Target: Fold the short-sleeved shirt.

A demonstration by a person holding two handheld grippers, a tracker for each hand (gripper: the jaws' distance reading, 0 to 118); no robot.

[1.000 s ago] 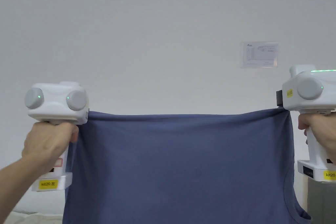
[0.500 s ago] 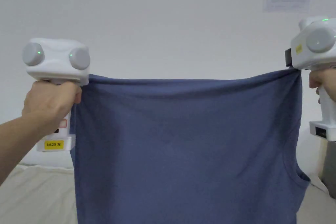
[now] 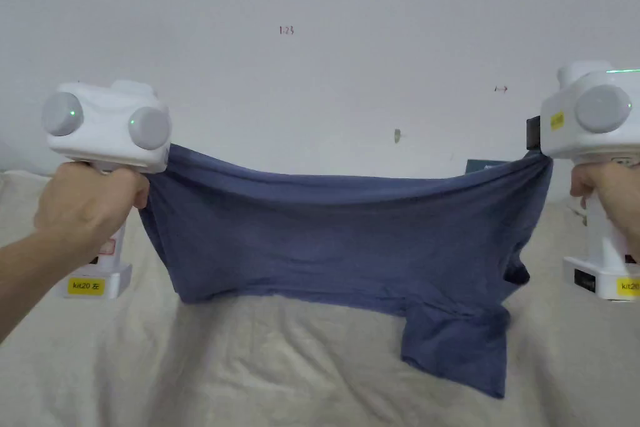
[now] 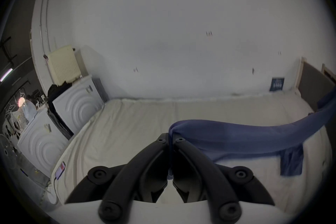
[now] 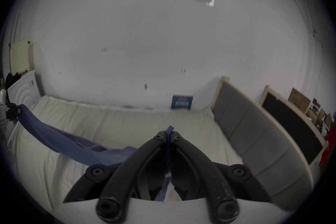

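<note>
1. The shirt point(image 3: 350, 241) is being held over the bed point(image 3: 250, 372), its lower part already resting there.
2. The left gripper point(image 4: 170, 138) and right gripper point(image 5: 168, 135) are each clenched on a top corner.
3. It should be laid down evenly, kept taut.
4. Open bed is lying ahead; the headboard point(image 5: 254, 128) is standing right.

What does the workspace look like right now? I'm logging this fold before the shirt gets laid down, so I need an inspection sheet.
Surface: cream bed sheet, wrinkled, bare under the shirt.
Job's things: blue shirt stretched between both grippers; its lower part and one sleeve rest on the sheet.
Clutter: phone at the bed's left edge; dark blue card against the wall.
Grippers: left gripper shut on shirt; right gripper shut on shirt.
Cables: one cable running from the phone.
Surroundings: white wall; white appliances left of the bed; grey padded panel to its right.
</note>
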